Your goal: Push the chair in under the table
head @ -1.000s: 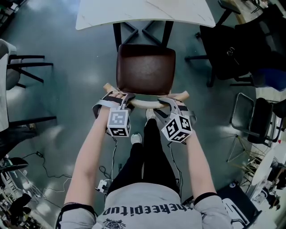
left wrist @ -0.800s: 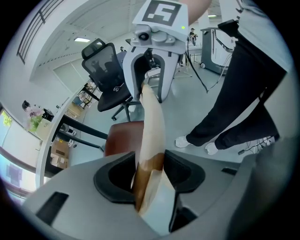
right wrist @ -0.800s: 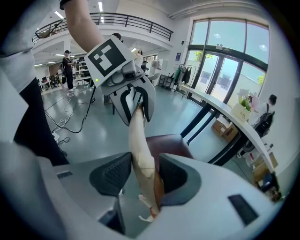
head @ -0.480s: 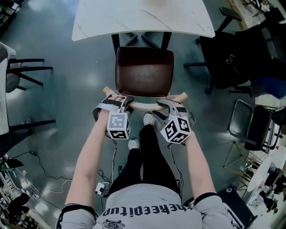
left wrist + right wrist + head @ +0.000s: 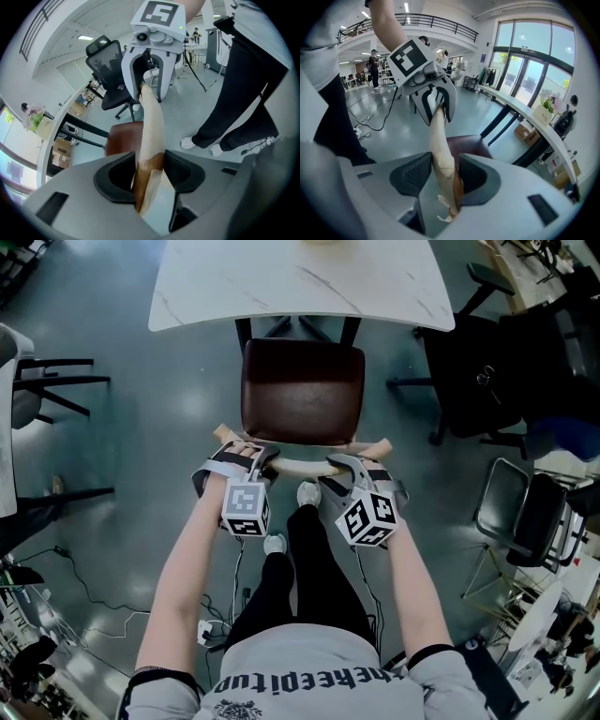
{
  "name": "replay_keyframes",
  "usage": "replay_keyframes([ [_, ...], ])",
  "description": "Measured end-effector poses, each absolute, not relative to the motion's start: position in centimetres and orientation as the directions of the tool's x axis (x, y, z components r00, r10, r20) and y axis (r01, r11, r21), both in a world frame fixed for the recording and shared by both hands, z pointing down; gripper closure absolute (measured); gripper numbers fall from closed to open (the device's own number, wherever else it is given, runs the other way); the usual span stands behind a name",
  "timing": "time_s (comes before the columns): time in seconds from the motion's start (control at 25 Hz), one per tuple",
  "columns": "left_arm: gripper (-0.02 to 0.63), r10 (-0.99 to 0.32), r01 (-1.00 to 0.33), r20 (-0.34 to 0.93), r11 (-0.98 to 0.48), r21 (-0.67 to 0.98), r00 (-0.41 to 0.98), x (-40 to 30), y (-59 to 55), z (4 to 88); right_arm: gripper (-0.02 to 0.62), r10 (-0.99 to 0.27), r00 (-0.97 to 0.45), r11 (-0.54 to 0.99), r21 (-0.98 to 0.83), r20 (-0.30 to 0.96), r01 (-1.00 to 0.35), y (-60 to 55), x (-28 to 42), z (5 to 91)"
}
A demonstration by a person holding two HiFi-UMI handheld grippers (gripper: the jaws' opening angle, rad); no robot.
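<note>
Cannot see the far part of the tabletop [image 5: 234, 287], cut off by the head view's top edge together with a pale thing [image 5: 323, 241] too little shown to name. Cannot tell whether the dark bars [image 5: 246, 332] beyond the chair [image 5: 302, 390] seat belong to it or hold up the tabletop. Covered where the left tongs [image 5: 251, 452] and right tongs [image 5: 343, 465] clamp it: two stretches of the backrest rail [image 5: 302, 463]. In each gripper view, far end of the rail hidden inside the other tongs.

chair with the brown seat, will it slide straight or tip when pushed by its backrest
Probably slides straight: left tool and right tool clamp the backrest rail near its ends. The chair looks rigid. Pushed this high, it might tilt if legs catch the floor.
</note>
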State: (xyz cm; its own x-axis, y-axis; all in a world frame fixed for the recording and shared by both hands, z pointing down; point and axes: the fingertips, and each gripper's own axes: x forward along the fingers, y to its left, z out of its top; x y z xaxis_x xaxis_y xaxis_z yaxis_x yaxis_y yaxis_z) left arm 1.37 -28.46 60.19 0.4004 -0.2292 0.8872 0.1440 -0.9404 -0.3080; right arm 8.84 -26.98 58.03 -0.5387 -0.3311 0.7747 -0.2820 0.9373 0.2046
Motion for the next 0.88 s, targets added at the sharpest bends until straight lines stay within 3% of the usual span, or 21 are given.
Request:
replay_keyframes([
  [0.88,0.416,-0.265,0.112,0.879,-0.936,-0.332,0.396,3.4,-29.0,60.2,0.405,-0.323,-0.56,0.945,0.228,0.763,-0.234,-28.1,10.9,58.0],
])
